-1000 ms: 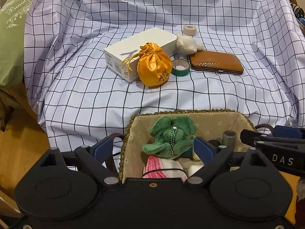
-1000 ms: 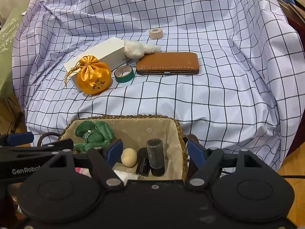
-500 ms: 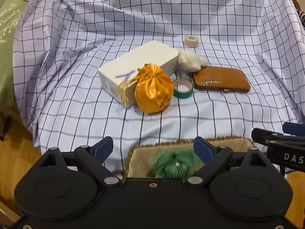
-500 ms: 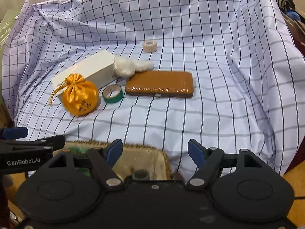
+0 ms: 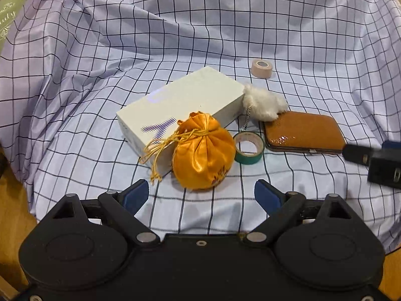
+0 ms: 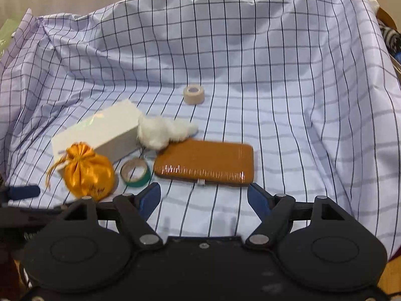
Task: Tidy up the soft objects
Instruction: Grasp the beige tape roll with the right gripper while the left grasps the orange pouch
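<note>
An orange satin drawstring pouch lies on the checked cloth, leaning against a white box. My left gripper is open and empty, just short of the pouch. A white fluffy keychain lies between the box and a brown leather case. In the right wrist view the pouch, the fluffy keychain and the case lie ahead. My right gripper is open and empty, just short of the case.
A green tape roll sits between pouch and case; a beige tape roll lies farther back. The checked cloth rises in folds behind and at both sides. The right gripper's tip shows at the left view's right edge.
Both grippers have moved forward and up from over the basket, which has dropped out of view. The pouch, box and case are now closer. Both stay open.
</note>
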The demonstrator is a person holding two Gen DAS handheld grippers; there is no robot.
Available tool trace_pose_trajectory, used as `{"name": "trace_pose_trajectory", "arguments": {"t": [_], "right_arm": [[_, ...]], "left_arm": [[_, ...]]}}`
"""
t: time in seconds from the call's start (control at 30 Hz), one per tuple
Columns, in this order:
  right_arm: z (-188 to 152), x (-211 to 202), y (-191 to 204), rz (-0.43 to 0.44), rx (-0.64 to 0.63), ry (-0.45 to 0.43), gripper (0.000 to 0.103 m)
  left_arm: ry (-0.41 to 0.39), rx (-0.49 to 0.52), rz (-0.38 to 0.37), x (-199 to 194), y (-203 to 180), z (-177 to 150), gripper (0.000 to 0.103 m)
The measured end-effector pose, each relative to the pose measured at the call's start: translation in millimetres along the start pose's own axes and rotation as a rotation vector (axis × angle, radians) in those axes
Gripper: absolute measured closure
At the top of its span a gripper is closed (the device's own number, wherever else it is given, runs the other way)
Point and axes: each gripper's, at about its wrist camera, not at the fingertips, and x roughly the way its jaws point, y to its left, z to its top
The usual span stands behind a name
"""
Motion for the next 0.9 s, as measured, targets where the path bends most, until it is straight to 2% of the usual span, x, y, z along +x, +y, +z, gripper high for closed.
{"name": "trace_pose_trajectory", "arguments": {"t": [0.4,0.77,0.9], "right_arm": [[70.8,70.9,-5.2,-0.038,0.02,-0.069,0.021],[126.4,171.8,3.4,-0.037,0.015,-0.021,0.018],[140.4,204.4,16.6,-0.052,-0.034,0.004,0.017]], "left_arm": [[0.02,-0.022,0.001,34.5,-5.7,10.6,0.014],[0.027,-0.005,-0.002,50.4,-11.2,10.8,0.014],[0.015,-0.006,0.006,52.8,-9.7,12.4,0.014]]}}
